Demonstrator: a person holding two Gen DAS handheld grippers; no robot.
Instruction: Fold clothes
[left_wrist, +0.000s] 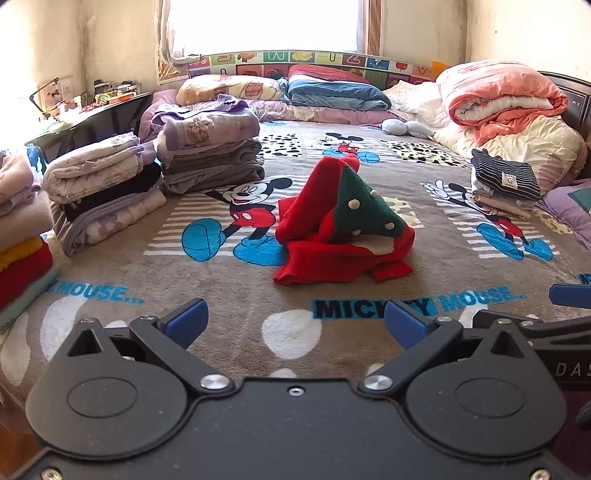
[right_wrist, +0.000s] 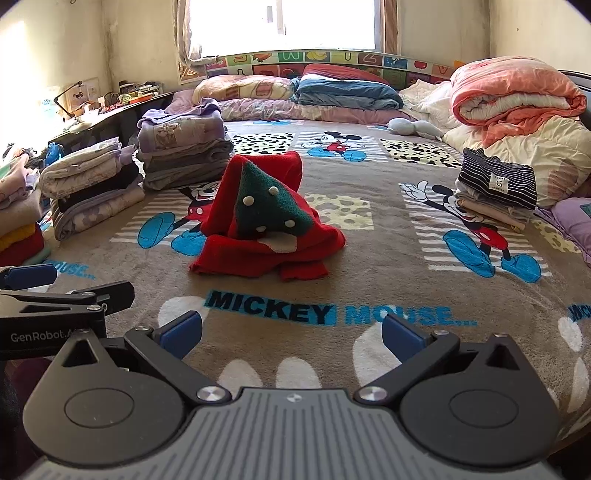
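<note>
Nearest the cameras, the left claw and the right claw hover side by side above the near edge of the bed, each with its blue-padded fingers spread wide apart and nothing between them. Under them lies the brown plush Mickey Mouse blanket that covers the bed. Farther in, near the middle of the blanket and well apart from both claws, sits the crumpled red knitted sweater with a green triangle and white pompoms, heaped up and unfolded. To the left stand stacks of folded lilac and grey bedding. On the right rests a small pile of folded clothes topped by a dark striped garment. Farthest off, a rolled salmon-pink quilt sits at the right, and pillows line the bright window wall.
</note>
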